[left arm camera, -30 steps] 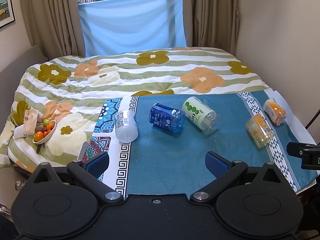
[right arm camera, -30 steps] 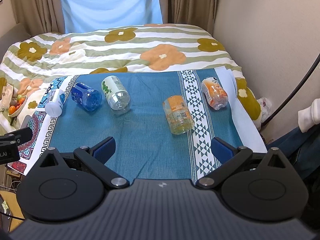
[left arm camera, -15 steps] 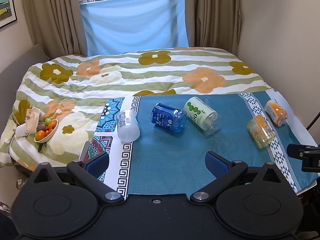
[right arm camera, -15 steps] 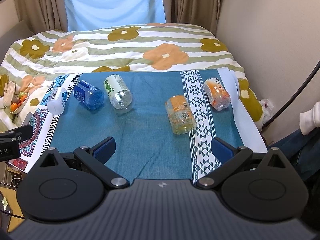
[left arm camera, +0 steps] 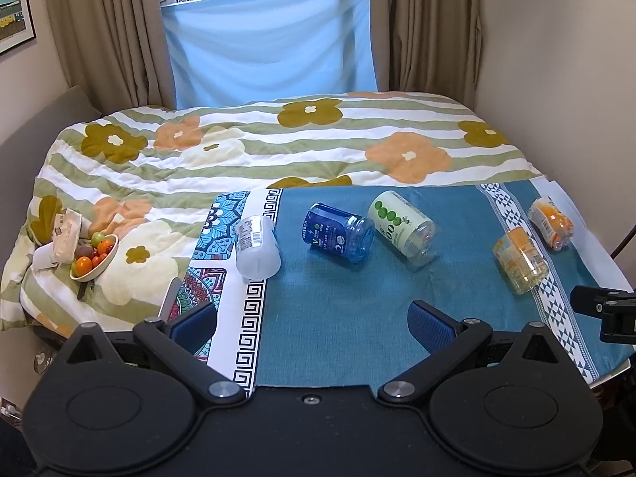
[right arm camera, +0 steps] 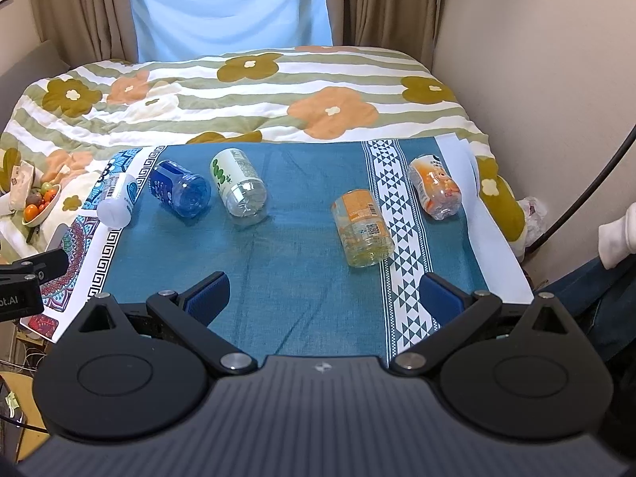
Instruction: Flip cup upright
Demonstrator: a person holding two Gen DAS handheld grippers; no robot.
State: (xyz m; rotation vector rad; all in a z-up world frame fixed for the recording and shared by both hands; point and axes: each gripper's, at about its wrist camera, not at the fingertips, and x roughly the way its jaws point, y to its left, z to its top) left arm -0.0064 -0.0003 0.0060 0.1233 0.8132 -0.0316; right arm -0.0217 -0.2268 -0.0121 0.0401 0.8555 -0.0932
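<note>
Both cameras have pulled back and risen a little over the last second, so the cups sit slightly lower in each view, while nothing on the cloth has shifted. Five cups lie on their sides in a loose row across the blue tablecloth (left arm camera: 338,318): a white cup (left arm camera: 256,252) on the patterned border at the left end, a blue cup (left arm camera: 338,234), a green-dotted cup (left arm camera: 401,228), an orange-labelled cup (left arm camera: 520,260) by the triangle stripe, and an orange cup (left arm camera: 552,222) at the far right. None stands upright yet, so the flipping seems not to have begun. They are well apart from one another except the blue and green-dotted cups, which lie close, and that spacing should leave room for fingers to straddle each one. The left gripper (left arm camera: 312,318) hangs above the near edge of the cloth with its jaws spread wide and nothing between them, roughly in line with the white and blue cups; the right gripper (right arm camera: 324,294) is likewise wide open and empty, with the orange-labelled cup (right arm camera: 361,234) nearest to it. Each seems posed over its own half of the row, presumably to divide the work. Beyond the cloth, a flowered quilt (left arm camera: 278,147) covers the bed, and a fruit bowl (left arm camera: 93,258) rests on it well to the left.
</note>
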